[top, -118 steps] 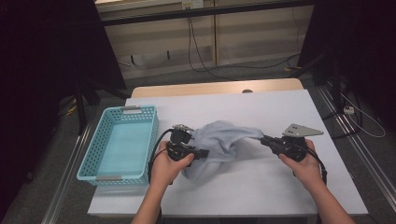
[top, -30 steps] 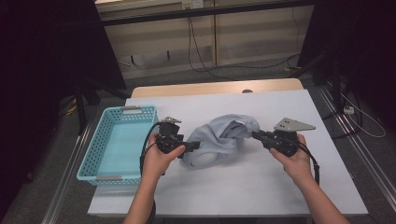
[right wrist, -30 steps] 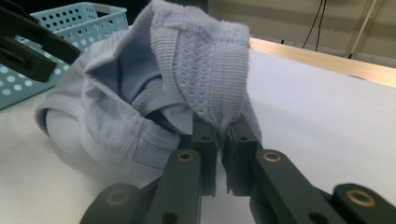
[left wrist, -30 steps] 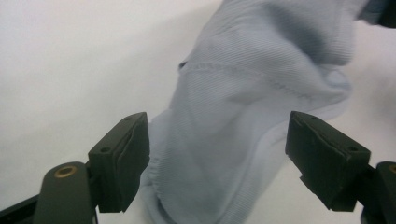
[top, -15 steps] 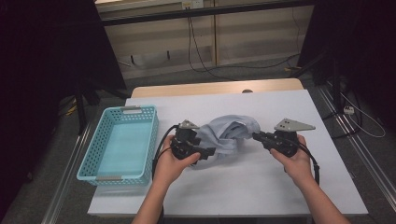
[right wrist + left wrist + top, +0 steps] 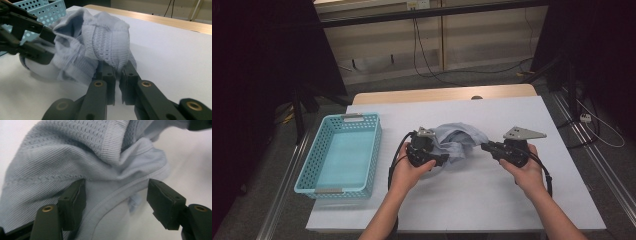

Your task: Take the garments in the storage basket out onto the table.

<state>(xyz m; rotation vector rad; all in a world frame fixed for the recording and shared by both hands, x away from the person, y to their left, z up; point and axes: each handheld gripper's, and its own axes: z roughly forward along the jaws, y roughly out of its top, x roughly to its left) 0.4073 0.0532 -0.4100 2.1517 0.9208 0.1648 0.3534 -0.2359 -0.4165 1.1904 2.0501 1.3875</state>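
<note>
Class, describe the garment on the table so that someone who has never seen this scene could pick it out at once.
Start at the white table, with the turquoise basket at its left. The garment is bunched at the table's middle, between the left gripper and right gripper. It is the one soft thing there: pale blue knit, ribbed with openwork panels.

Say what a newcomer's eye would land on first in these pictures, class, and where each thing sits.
First comes the bunched pale blue knit garment at the middle of the white table, flanked by two hand-held claws. The right claw is shut on a ribbed fold of it, while the left claw has just been closing, its jaws apart with a hemmed edge between them. Next, the turquoise basket stands at the table's left edge.
</note>
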